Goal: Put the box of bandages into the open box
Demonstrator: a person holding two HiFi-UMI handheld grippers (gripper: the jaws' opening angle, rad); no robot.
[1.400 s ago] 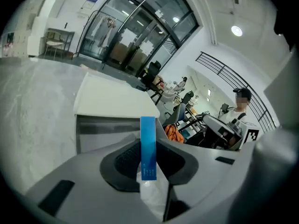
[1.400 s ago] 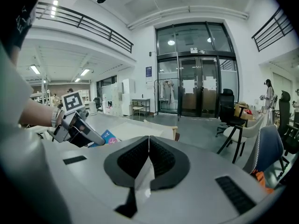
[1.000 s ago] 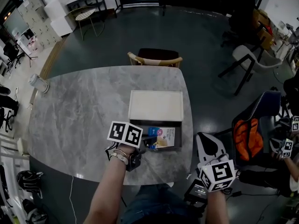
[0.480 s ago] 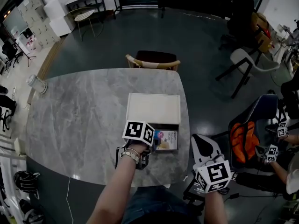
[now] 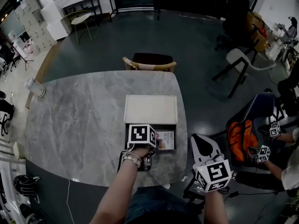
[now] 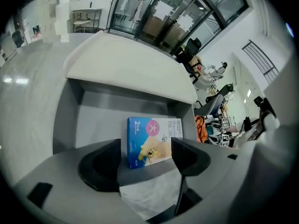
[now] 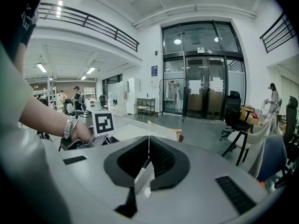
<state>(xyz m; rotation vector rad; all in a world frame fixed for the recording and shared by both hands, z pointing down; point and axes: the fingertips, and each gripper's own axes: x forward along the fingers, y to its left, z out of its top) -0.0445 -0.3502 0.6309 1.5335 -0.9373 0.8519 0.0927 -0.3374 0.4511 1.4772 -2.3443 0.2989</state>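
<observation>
The box of bandages [image 5: 165, 140], blue with a pink circle, lies flat on the floor of the open grey box [image 5: 150, 126], whose white lid [image 5: 151, 109] is folded back. In the left gripper view the box of bandages [image 6: 153, 141] lies just beyond my left gripper [image 6: 145, 160], over the near wall of the open box [image 6: 65, 120]. The jaws are opening and the pads [image 6: 100, 167] stand clear of it. My left gripper [image 5: 150, 146] is at the open box's near edge. My right gripper [image 5: 212, 174] hangs off the table's right side, and in its own view my right gripper [image 7: 148, 157] is shut on nothing.
The marble table [image 5: 79, 120] carries a small white cylinder [image 5: 35, 87] at its left edge. A wooden chair [image 5: 149, 62] stands at the far side. To the right are a chair with an orange bag [image 5: 240, 141] and another person's marker cubes [image 5: 261, 153].
The left gripper carried the box of bandages to the right into the open box, then its jaws spread and let go. The right gripper stayed where it was.
</observation>
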